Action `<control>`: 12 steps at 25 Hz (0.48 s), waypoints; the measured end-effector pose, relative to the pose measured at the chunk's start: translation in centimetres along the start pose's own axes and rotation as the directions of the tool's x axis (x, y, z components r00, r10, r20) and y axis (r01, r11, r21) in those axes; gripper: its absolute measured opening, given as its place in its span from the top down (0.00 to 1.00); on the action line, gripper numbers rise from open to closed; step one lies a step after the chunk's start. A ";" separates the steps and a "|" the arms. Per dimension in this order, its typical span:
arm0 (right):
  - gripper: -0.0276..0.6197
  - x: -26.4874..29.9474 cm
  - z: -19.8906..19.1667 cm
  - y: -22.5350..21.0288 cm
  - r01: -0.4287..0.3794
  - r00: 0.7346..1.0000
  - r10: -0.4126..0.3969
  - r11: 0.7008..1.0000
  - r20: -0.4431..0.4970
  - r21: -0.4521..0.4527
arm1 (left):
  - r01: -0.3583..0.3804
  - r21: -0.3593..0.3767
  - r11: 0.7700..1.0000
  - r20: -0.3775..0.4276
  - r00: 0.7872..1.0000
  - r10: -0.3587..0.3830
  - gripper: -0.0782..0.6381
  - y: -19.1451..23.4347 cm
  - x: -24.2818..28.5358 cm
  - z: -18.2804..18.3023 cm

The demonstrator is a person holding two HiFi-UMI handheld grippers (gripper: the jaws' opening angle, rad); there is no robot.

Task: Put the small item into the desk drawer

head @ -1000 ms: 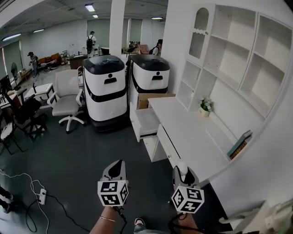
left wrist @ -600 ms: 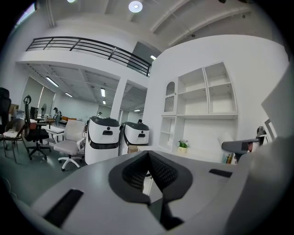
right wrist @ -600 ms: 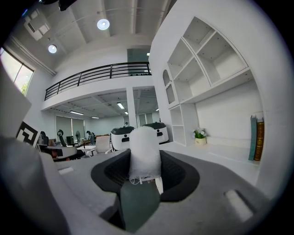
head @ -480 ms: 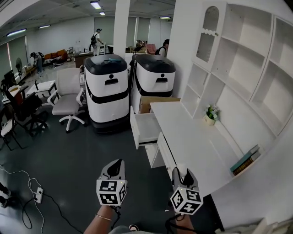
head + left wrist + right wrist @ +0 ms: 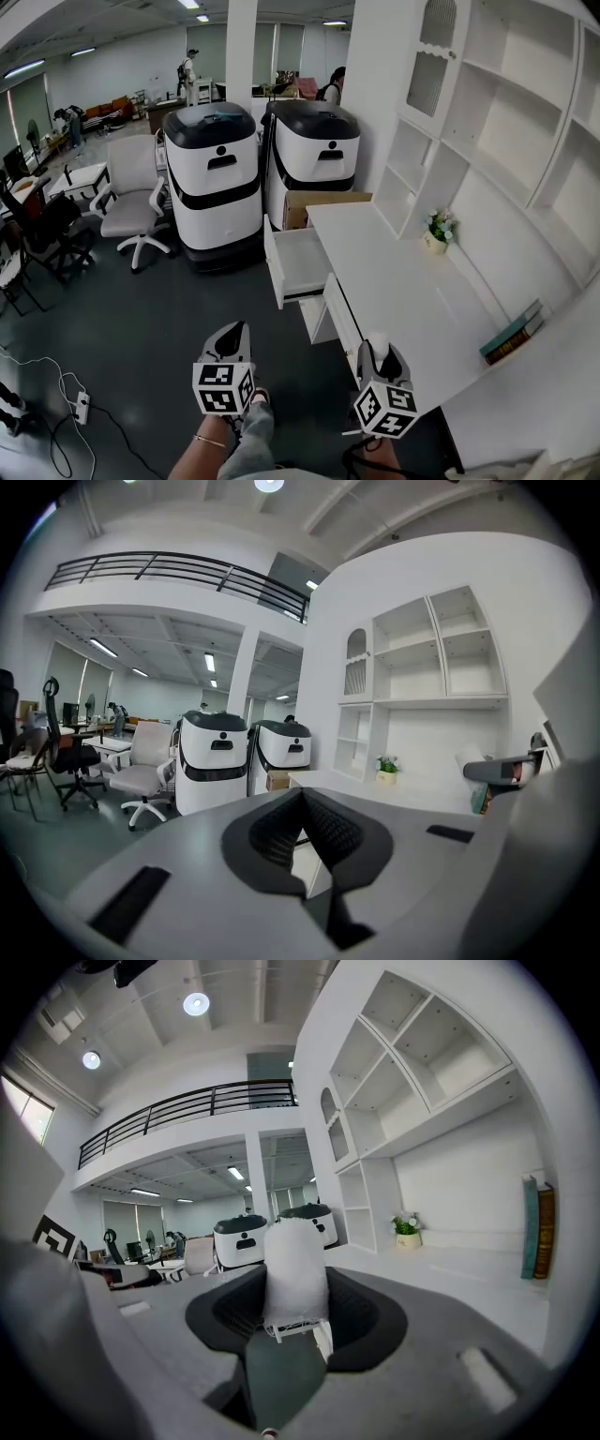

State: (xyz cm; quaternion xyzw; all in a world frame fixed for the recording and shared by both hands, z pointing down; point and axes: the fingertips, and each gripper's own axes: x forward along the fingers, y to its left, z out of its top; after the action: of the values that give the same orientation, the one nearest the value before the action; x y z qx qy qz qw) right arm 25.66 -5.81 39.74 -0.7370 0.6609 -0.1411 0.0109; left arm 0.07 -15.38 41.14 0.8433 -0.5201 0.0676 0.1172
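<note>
Small item [image 5: 295, 1274] pinched between jaws of right gripper [image 5: 296, 1321], standing upright, rounded top poking out above jaw tips. Item held in air just off near front corner of bench [image 5: 403, 291], well apart from open drawer [image 5: 298, 262] at far end of bench front. Left gripper [image 5: 302, 810] jaws pressed together, nothing held.

Against half second ago: both grippers found at much same spot in head view; person's leg [image 5: 248, 441] now seen below left gripper.

Item white, soft-looking, gauzy, loose threads at lower edge.
</note>
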 end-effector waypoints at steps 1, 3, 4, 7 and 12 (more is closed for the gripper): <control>0.68 0.8 0.2 -0.3 0.011 1.000 -0.011 1.000 0.005 0.006 | 0.005 -0.001 1.000 -0.003 1.000 -0.005 0.89 0.2 1.1 0.2; 0.68 2.6 0.8 -0.5 0.027 1.000 -0.027 1.000 0.016 0.015 | 0.016 0.002 1.000 -0.002 1.000 -0.016 0.89 0.7 3.5 0.9; 0.68 3.5 1.2 -0.5 0.031 0.999 -0.032 0.999 0.021 0.016 | 0.023 0.006 1.000 0.002 1.000 -0.023 0.89 1.0 4.7 1.4; 0.68 6.6 2.3 0.0 0.042 0.999 -0.042 0.999 0.029 0.009 | 0.043 0.019 0.999 0.021 0.999 -0.044 0.89 2.1 8.1 3.6; 0.68 12.1 3.9 0.5 0.068 0.997 -0.068 0.998 0.029 0.011 | 0.072 0.025 0.997 0.021 0.997 -0.072 0.89 4.0 14.2 6.2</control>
State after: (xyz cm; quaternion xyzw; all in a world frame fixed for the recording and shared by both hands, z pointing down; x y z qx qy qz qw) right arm 27.14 -18.34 38.20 -0.7610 0.6345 -0.1339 0.0197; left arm 2.78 -30.98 39.06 0.8636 -0.4897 0.0603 0.1039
